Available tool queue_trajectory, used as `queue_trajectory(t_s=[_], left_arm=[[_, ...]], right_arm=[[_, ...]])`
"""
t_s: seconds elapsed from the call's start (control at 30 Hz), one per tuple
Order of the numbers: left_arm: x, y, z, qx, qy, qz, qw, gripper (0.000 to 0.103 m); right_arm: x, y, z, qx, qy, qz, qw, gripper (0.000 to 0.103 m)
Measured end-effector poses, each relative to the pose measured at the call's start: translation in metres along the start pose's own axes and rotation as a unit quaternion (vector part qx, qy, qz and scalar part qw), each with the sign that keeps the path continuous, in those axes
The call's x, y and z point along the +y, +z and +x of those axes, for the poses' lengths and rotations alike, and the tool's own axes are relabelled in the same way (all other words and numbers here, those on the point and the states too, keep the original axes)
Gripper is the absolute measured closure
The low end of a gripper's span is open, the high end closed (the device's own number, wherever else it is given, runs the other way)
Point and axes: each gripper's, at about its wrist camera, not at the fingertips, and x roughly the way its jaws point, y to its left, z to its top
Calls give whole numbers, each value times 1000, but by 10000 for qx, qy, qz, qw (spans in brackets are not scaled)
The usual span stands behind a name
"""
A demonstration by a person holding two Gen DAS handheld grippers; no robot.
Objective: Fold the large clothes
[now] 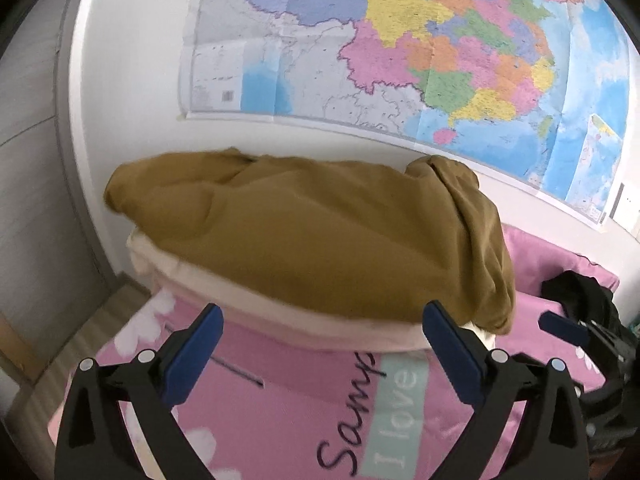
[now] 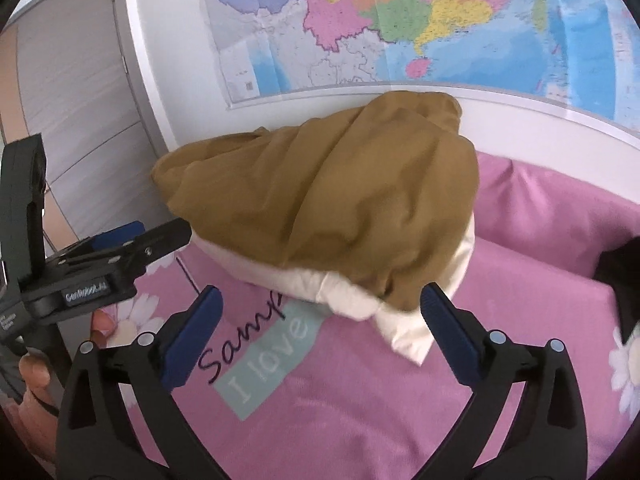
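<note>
A mustard-brown garment [image 1: 304, 232] lies bunched on top of a cream cloth [image 1: 280, 320], on the pink bedsheet [image 1: 280, 420] against the wall. It also shows in the right wrist view [image 2: 332, 200], with the cream cloth [image 2: 380, 312] sticking out below it. My left gripper [image 1: 322, 332] is open and empty, just in front of the pile's near edge. My right gripper [image 2: 320, 312] is open and empty, close to the cream cloth's edge. The left gripper also shows from the side in the right wrist view [image 2: 132, 240].
A large colourful map [image 1: 400, 48] hangs on the white wall behind the pile. A black item [image 1: 580, 292] lies on the bed at the right. The sheet has flower prints and lettering [image 2: 272, 360]. A grey wardrobe [image 2: 72, 100] and wooden floor [image 1: 80, 340] are at the left.
</note>
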Motion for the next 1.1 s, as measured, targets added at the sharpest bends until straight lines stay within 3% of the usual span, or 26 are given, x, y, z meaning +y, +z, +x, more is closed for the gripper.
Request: queue_trajectory(t_s=[0.3, 0.47, 1.1], left_arm=[[2, -38, -25, 159, 241, -327, 9990, 6], [-2, -50, -32, 236, 445, -266, 9984, 6], [-17, -55, -51, 21, 286, 13, 9996, 6]], right_arm=[[7, -27, -21, 18, -7, 18, 10000, 5], [11, -35, -31, -4, -19, -18, 10000, 5], [17, -45, -50, -199, -63, -25, 9998, 5]])
